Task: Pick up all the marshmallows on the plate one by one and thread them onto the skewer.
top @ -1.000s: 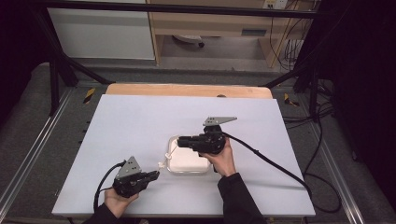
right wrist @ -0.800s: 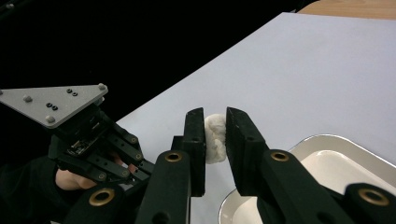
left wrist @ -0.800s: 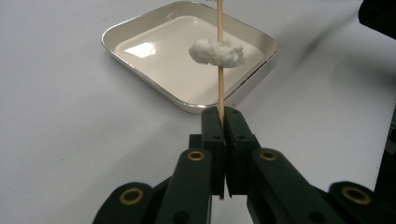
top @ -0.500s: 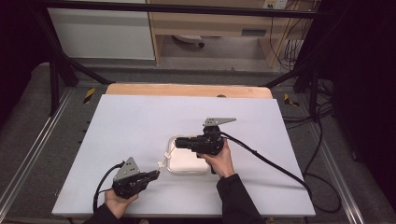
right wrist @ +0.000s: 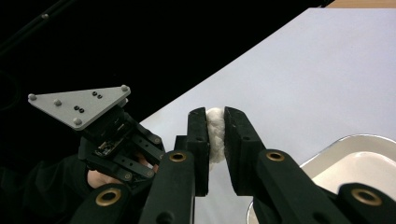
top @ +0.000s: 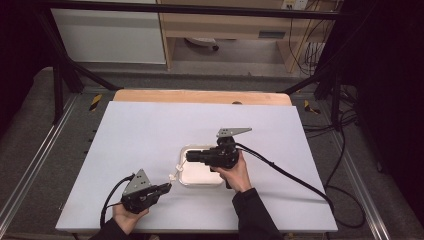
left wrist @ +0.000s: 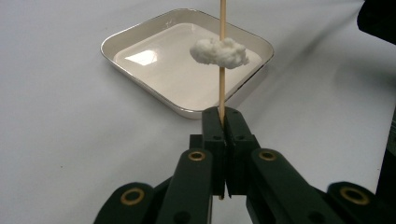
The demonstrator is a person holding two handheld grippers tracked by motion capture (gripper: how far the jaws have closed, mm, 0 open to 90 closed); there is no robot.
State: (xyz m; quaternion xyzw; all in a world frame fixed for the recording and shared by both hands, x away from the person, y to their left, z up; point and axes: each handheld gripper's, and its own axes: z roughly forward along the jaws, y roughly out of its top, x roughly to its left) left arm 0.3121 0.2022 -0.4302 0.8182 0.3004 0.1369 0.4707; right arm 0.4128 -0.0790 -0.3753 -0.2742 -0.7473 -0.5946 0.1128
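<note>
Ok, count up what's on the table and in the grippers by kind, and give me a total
White fluffy lumps: 2, one on the skewer, one in the right gripper
Wooden skewer: 1, clamped in the left gripper
Square white tray: 1
Grippers: 2
Total: 6

A: Where do the cameras sit relative to the white tray (top: 200, 175)?

B: The high view hangs above and behind it, looking forward and down from afar. The left gripper view looks at the tray (left wrist: 187, 60) closely from low down. The right gripper view catches its corner (right wrist: 355, 154) at lower right.
</note>
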